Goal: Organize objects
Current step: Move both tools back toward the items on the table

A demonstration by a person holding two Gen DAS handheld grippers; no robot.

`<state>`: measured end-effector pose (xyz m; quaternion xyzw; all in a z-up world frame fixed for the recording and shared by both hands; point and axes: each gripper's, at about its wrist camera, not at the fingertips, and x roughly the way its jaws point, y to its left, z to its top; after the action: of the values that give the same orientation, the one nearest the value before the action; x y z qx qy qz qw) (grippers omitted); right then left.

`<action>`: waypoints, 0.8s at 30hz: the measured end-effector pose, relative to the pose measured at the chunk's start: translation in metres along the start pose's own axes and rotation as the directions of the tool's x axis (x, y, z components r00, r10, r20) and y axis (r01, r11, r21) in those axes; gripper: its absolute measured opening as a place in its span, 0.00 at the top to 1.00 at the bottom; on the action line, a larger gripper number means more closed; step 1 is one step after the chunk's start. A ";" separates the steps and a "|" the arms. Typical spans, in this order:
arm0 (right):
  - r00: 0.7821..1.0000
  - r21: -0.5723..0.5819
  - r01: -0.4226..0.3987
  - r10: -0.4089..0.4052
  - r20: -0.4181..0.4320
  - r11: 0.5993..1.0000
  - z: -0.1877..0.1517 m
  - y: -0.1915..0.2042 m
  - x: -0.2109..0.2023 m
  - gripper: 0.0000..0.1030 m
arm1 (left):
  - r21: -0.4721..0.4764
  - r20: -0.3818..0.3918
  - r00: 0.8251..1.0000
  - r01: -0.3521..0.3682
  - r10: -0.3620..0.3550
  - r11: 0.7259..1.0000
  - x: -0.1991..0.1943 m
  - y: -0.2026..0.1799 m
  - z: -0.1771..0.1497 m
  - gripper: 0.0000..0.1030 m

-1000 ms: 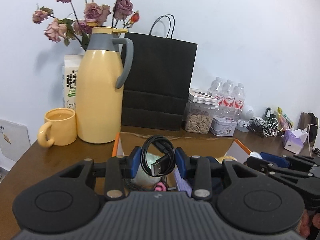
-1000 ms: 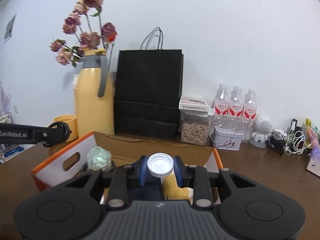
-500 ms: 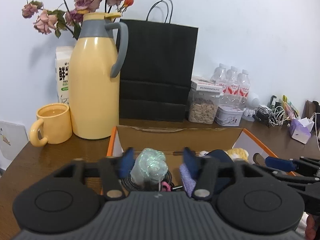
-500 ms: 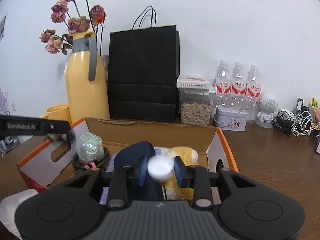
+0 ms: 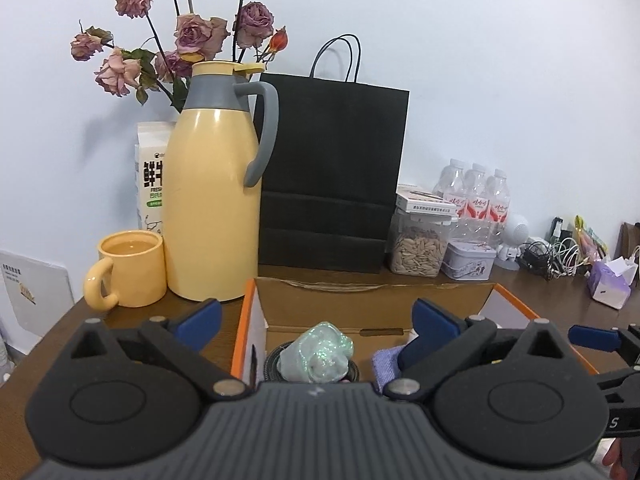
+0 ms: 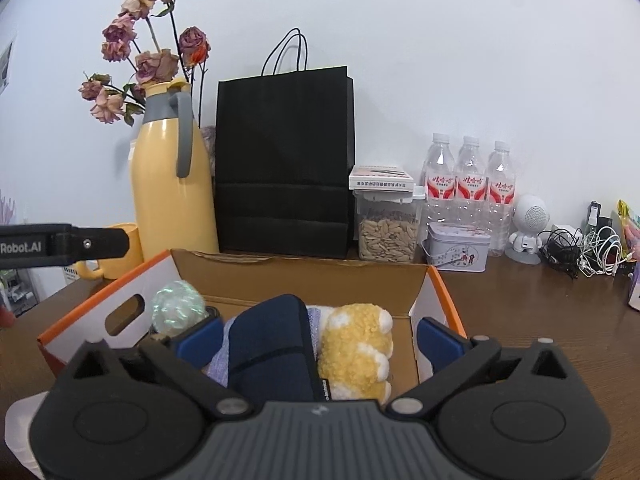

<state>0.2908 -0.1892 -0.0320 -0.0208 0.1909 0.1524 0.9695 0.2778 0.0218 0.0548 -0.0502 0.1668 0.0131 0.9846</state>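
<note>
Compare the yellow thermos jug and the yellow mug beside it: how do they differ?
The thermos jug is tall, closed with a lid, and has a grey collar and grey handle; the mug is short, open-topped, and yellow all over, handle included. The jug's handle points toward the black bag, the mug's toward the camera. Both stand upright on the wooden table, left of the box.

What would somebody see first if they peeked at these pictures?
Probably the tall yellow jug with a grey handle, standing at the back left of the brown wooden table with dried pink roses behind it. Next, the big black paper bag against the wall. In front sits the open orange-edged cardboard box, holding a fluffy yellow toy and a sparkly green ball.
</note>
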 end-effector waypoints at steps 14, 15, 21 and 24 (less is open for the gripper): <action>0.998 -0.015 -0.056 0.056 -0.010 0.998 -0.002 0.010 -0.043 0.00 | 0.051 0.083 0.996 -0.026 0.022 0.998 -0.067 0.000 -0.017 0.00; 0.998 -0.016 -0.059 0.059 -0.013 0.998 -0.003 0.011 -0.048 0.00 | 0.055 0.082 0.996 -0.026 0.021 0.998 -0.074 0.001 -0.020 0.00; 0.996 -0.014 -0.061 0.060 -0.066 0.998 -0.022 0.014 -0.080 0.00 | 0.080 0.072 0.997 -0.012 0.006 0.997 -0.112 0.004 -0.037 0.00; 0.994 -0.010 -0.070 0.069 -0.090 0.998 -0.034 0.015 -0.093 0.00 | 0.080 0.060 0.998 -0.011 0.006 0.997 -0.129 0.006 -0.046 0.00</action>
<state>0.1918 -0.2055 -0.0279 -0.0275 0.2336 0.1861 0.9540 0.1410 0.0220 0.0536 -0.0093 0.1380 0.0122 0.9903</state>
